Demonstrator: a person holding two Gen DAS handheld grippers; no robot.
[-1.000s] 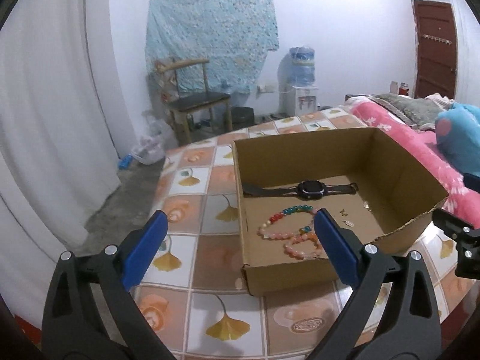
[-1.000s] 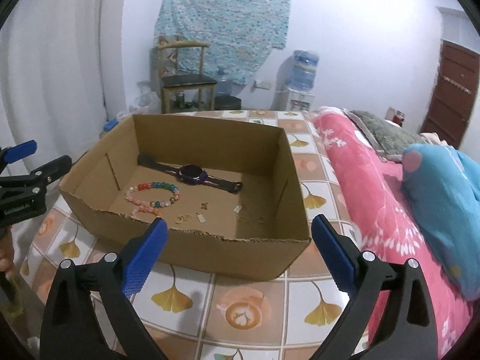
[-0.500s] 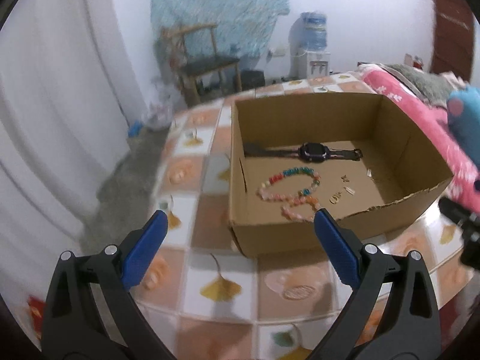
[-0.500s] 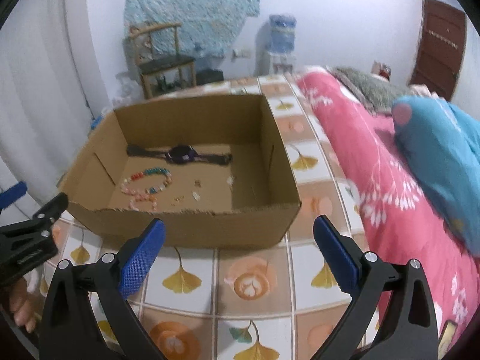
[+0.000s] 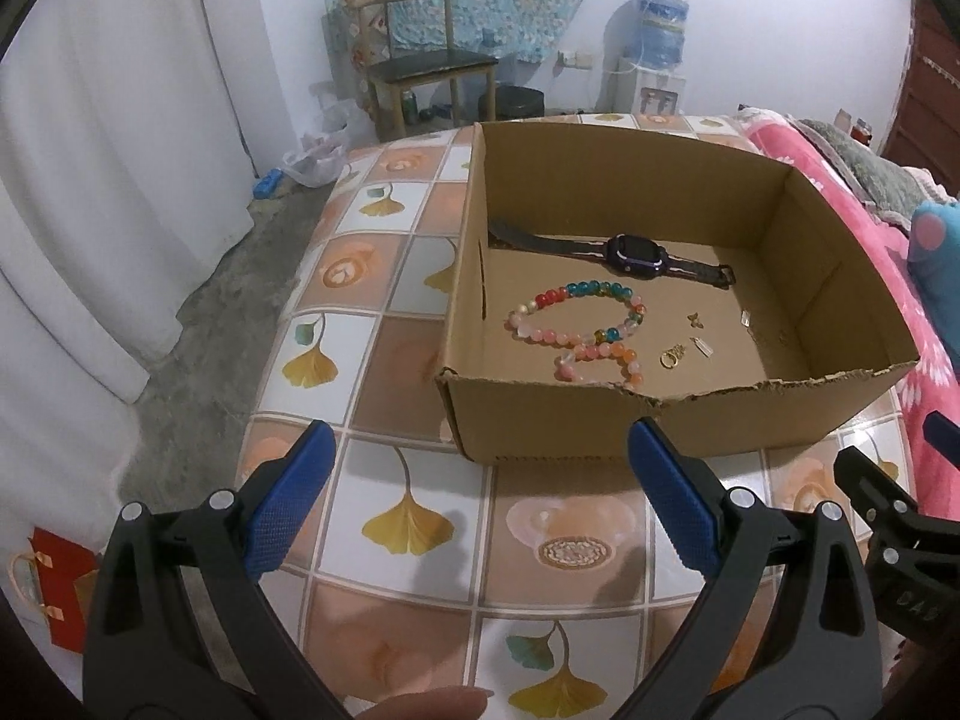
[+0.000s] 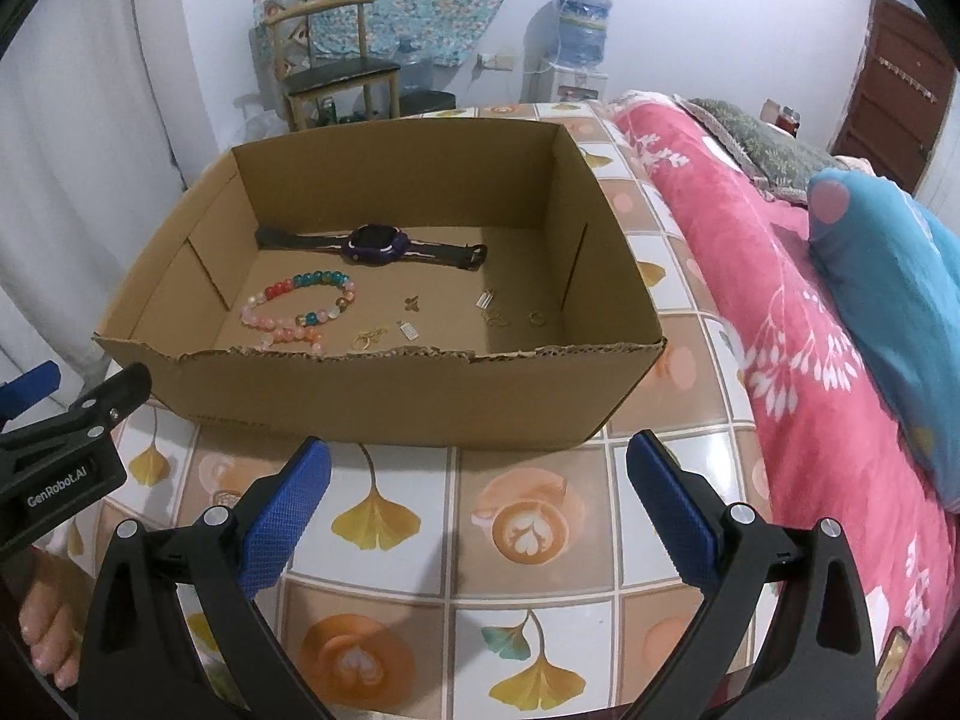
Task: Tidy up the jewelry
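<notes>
Both tongs (image 5: 480, 492) (image 6: 480, 492) pulled back, gaping empty, box (image 6: 384, 390) holding one watch (image 6: 378, 242), two bracelets (image 6: 300, 306)

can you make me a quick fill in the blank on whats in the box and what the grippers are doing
1. The watch lies inside the cardboard ____.
2. The beaded bracelet lies nearer the camera than the ____.
3. Both the left gripper and the right gripper have their jaws ____ and hold nothing.
4. The box stands on a tablecloth printed with yellow ____.

Missing words: box; watch; open; leaves
</notes>
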